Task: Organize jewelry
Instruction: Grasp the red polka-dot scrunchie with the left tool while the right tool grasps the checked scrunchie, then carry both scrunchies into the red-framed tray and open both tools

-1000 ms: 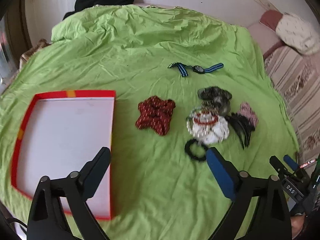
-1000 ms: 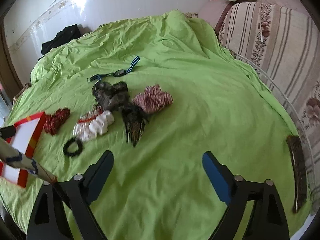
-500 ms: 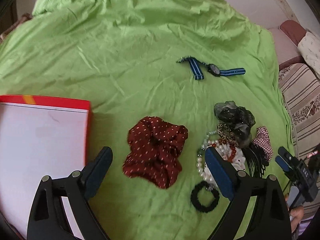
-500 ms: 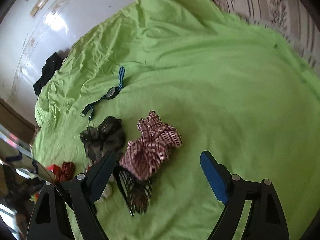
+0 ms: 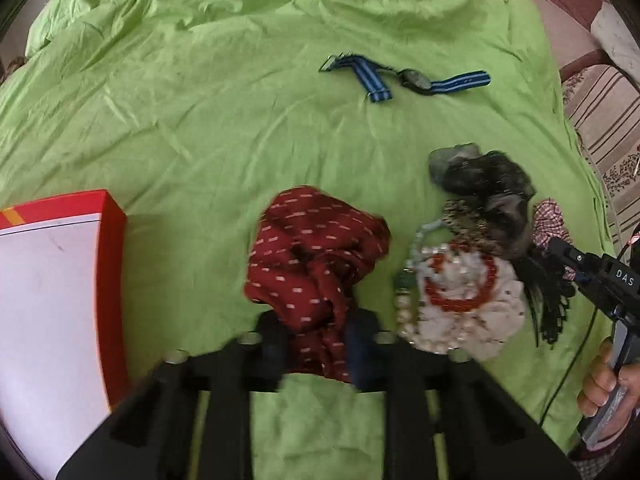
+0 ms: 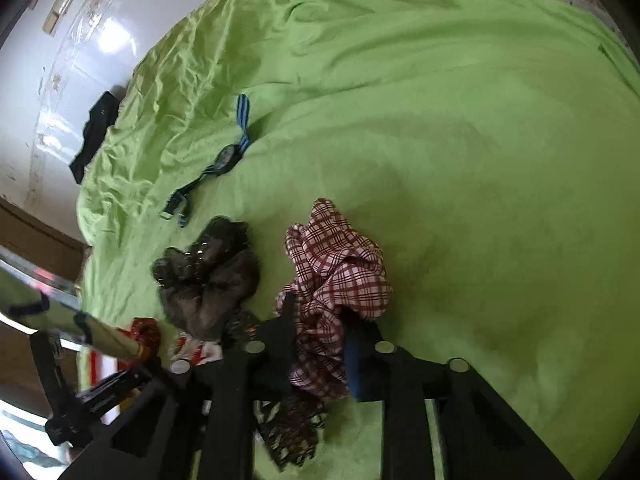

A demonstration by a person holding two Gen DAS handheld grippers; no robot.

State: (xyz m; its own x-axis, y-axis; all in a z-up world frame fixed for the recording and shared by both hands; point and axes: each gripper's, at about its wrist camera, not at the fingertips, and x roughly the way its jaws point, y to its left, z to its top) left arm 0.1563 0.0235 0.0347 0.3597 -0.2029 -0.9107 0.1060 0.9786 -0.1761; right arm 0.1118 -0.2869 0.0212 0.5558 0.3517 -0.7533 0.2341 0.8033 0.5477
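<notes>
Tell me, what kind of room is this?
Probably a bedroom: a wrinkled green bedsheet covers a wide bed, a striped cushion lies at its edge, and dark clothing sits by the wall.

A bed with a wrinkled green sheet [image 5: 200, 120] carries everything. On it lie a red-rimmed white box [image 5: 52, 300], a blue-striped watch [image 5: 416, 80], a dark red scrunchie [image 5: 316, 248], a grey scrunchie [image 5: 480, 176], a plaid scrunchie [image 6: 340, 268] and a white scrunchie [image 5: 492, 312] topped with bead bracelets [image 5: 460, 280].

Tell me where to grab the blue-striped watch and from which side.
Grip the blue-striped watch at its dark case in the middle, coming straight down from above. It lies flat on the green sheet with its straps spread to either side, one folded over; the thin straps lie flush and would likely slip, while the case stands a little proud.
</notes>
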